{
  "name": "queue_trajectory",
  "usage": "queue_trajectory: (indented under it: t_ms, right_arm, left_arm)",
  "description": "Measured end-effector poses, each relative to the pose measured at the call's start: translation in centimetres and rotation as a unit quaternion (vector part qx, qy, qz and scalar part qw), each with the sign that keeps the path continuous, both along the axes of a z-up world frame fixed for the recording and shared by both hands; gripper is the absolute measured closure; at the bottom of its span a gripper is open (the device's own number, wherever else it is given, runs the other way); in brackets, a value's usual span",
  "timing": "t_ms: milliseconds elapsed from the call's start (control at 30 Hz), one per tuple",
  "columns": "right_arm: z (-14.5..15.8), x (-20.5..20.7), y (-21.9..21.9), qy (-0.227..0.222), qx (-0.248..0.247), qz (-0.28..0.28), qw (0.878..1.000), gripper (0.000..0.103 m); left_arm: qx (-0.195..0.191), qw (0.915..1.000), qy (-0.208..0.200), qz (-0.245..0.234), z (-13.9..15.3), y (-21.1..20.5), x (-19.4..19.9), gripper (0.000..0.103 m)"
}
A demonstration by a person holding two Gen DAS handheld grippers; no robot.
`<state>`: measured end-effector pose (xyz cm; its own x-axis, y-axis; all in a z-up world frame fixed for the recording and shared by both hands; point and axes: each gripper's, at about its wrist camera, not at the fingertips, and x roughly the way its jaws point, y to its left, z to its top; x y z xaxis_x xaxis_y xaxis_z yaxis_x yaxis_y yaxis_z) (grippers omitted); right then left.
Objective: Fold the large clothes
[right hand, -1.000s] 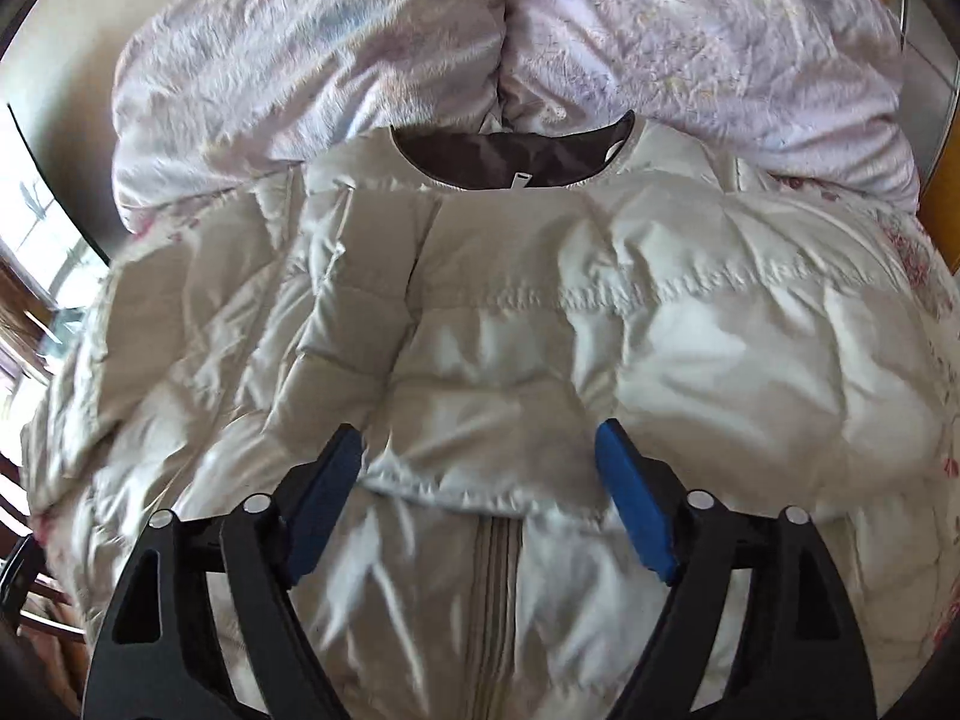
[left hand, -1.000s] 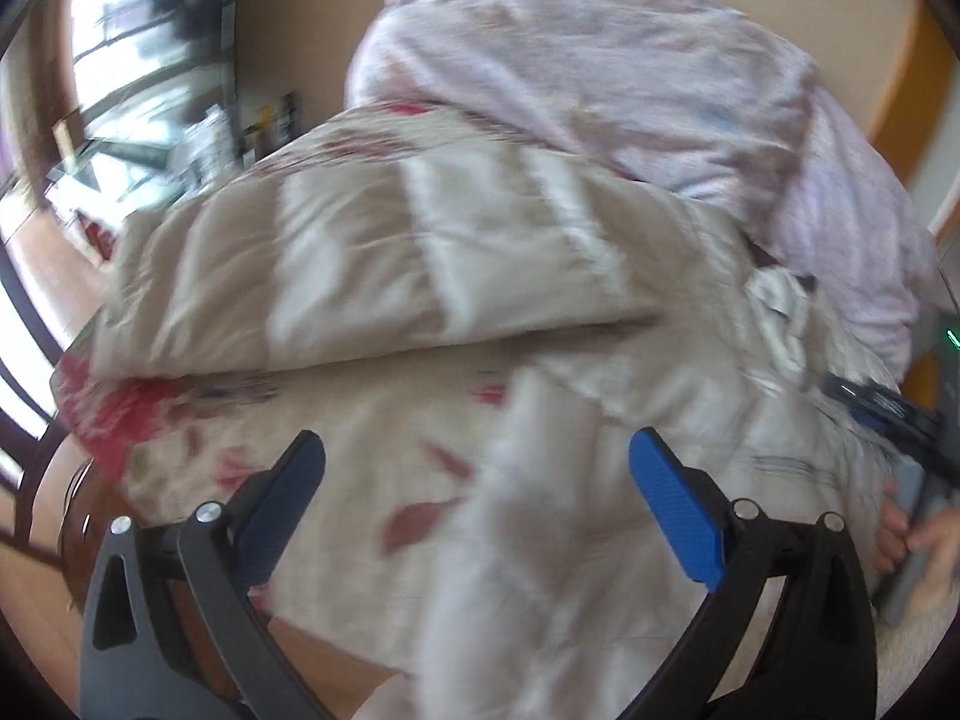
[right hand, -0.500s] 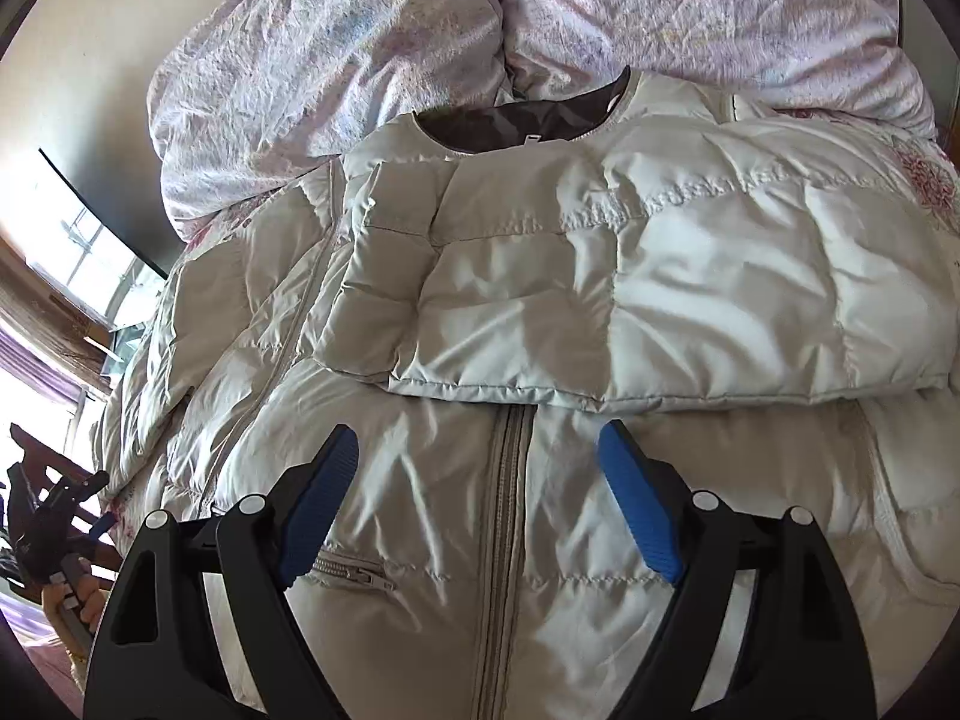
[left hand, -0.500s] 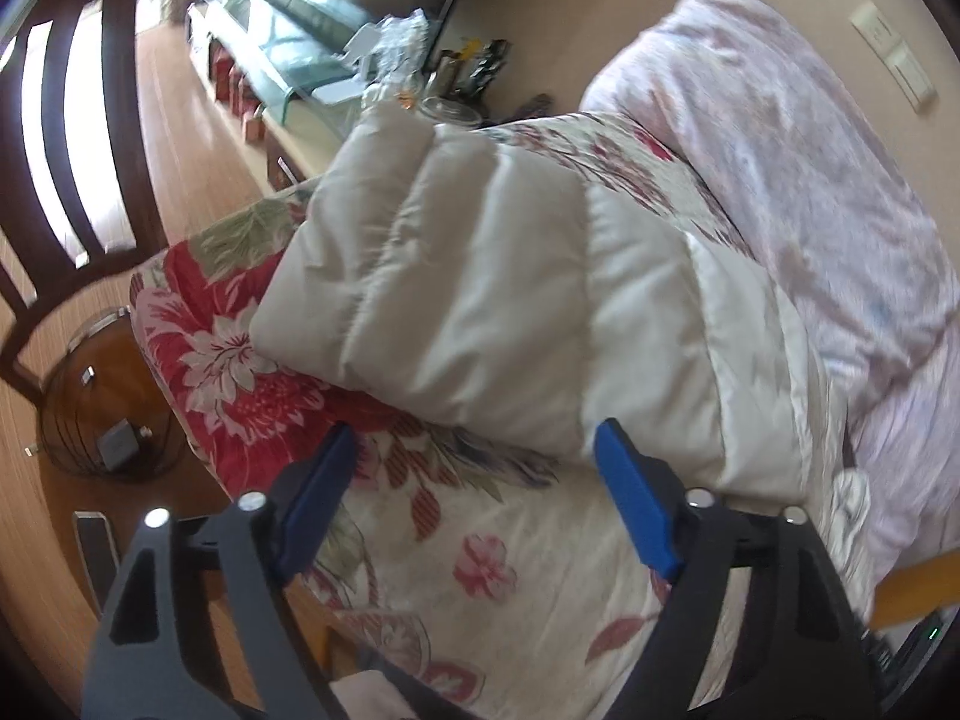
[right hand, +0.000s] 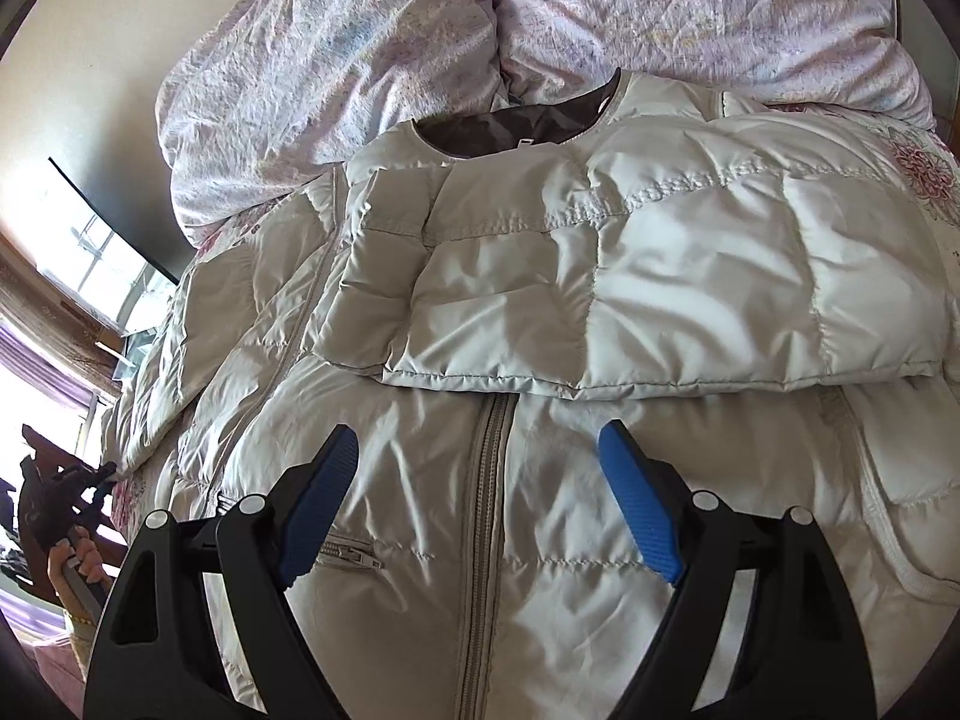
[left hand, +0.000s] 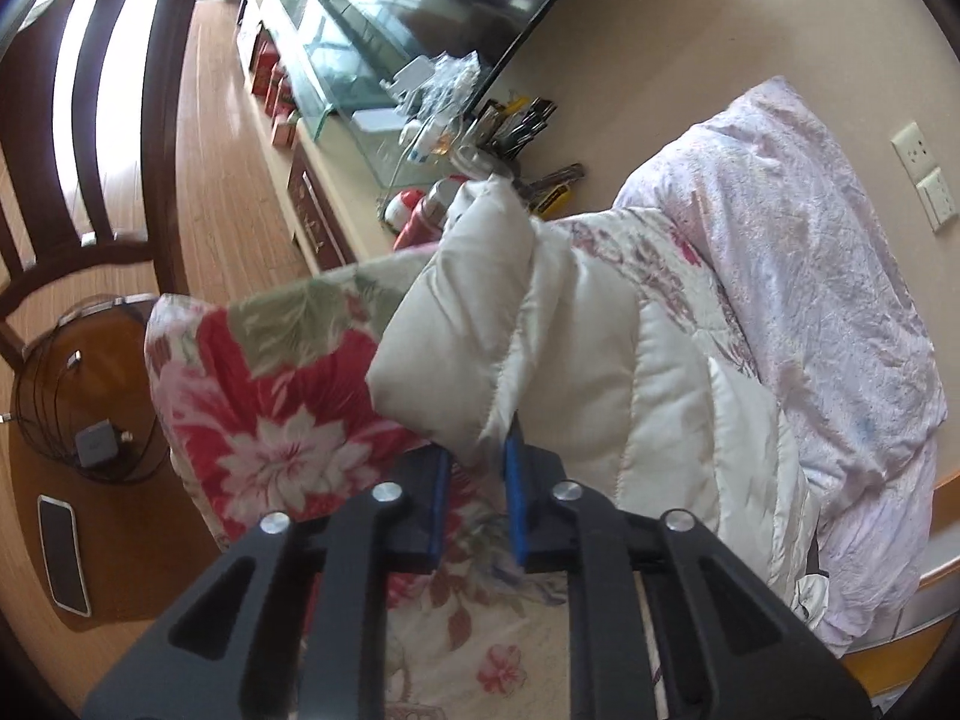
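A cream quilted puffer jacket (right hand: 600, 276) lies front up on the bed, one sleeve folded across its chest above the zipper (right hand: 486, 480). My right gripper (right hand: 480, 462) hangs open just over the zipper, with nothing between its blue pads. In the left wrist view the jacket's other sleeve (left hand: 468, 324) stretches out over the bed's edge. My left gripper (left hand: 477, 450) is shut on the cuff end of that sleeve, and the fabric bunches between the pads. The right wrist view shows the left gripper (right hand: 66, 486) small at the far left, held by a hand (right hand: 78, 564).
A floral bedspread (left hand: 270, 396) covers the bed, and a crumpled pink duvet (right hand: 372, 60) is piled at its head. Beside the bed are a dark wooden chair (left hand: 156, 120), a phone (left hand: 63, 552) and a charger (left hand: 95, 443) on the floor, and a cluttered TV cabinet (left hand: 360, 102).
My left gripper swung to the bed's side, rolled, and closed on the sleeve's cuff end. The right gripper drifted slightly back along the zipper and stayed open.
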<state>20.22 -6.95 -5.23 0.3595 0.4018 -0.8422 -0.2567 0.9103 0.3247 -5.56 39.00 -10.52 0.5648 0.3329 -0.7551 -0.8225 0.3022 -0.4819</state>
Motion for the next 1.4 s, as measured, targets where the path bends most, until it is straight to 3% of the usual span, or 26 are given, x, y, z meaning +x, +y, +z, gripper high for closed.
queue_trajectory:
  t_ms: [100,200,367,533,700,867,1033,1133,1233,1267,1300,1400]
  right_arm:
    - [0.5,-0.2,-0.7,-0.007,0.001,-0.001,1.000,0.019]
    - [1.1,-0.2,-1.7,-0.016,0.005,-0.007,1.000,0.019]
    - [1.9,-0.4,-3.9,-0.030,0.012,-0.023,0.999,0.019]
    - [2.2,-0.4,-6.4,-0.036,0.009,-0.049,0.998,0.019]
    - [2.4,-0.3,-9.0,-0.044,0.004,-0.074,0.996,0.019]
    - [2.2,-0.3,-10.9,-0.049,-0.004,-0.096,0.994,0.019]
    - [1.8,-0.2,-11.6,-0.052,-0.009,-0.112,0.992,0.019]
    - [1.6,0.0,-11.8,-0.051,-0.012,-0.118,0.992,0.019]
    - [1.8,0.0,-11.8,-0.055,-0.016,-0.121,0.991,0.019]
    - [2.2,-0.1,-11.7,-0.065,-0.019,-0.120,0.990,0.020]
    - [2.7,-0.2,-11.6,-0.076,-0.018,-0.120,0.990,0.021]
    - [4.1,-0.1,-10.5,-0.105,0.000,-0.102,0.989,0.034]
  left_arm:
    - [0.047,0.9986,-0.007,-0.023,3.4,-0.9,1.4,0.091]
    - [0.096,0.9918,-0.041,-0.073,8.6,-2.9,3.8,0.091]
    - [0.176,0.9629,-0.095,-0.181,17.0,-9.6,9.8,0.091]
    - [0.201,0.9247,-0.135,-0.294,20.7,-17.9,16.3,0.091]
    - [0.189,0.8871,-0.157,-0.391,20.7,-25.4,21.0,0.091]
    - [0.156,0.8551,-0.156,-0.469,18.1,-32.0,25.1,0.091]
    - [0.144,0.8245,-0.083,-0.541,11.9,-38.4,29.2,0.089]
    - [0.125,0.8054,-0.037,-0.578,7.7,-41.0,30.8,0.076]
    - [0.090,0.7974,-0.038,-0.596,6.2,-40.8,30.7,0.041]
    - [0.091,0.7992,-0.049,-0.592,6.6,-40.3,29.7,0.025]
    - [0.100,0.8019,-0.064,-0.586,7.3,-39.6,29.0,0.017]
    - [0.149,0.8129,-0.087,-0.556,9.5,-36.3,26.3,0.012]
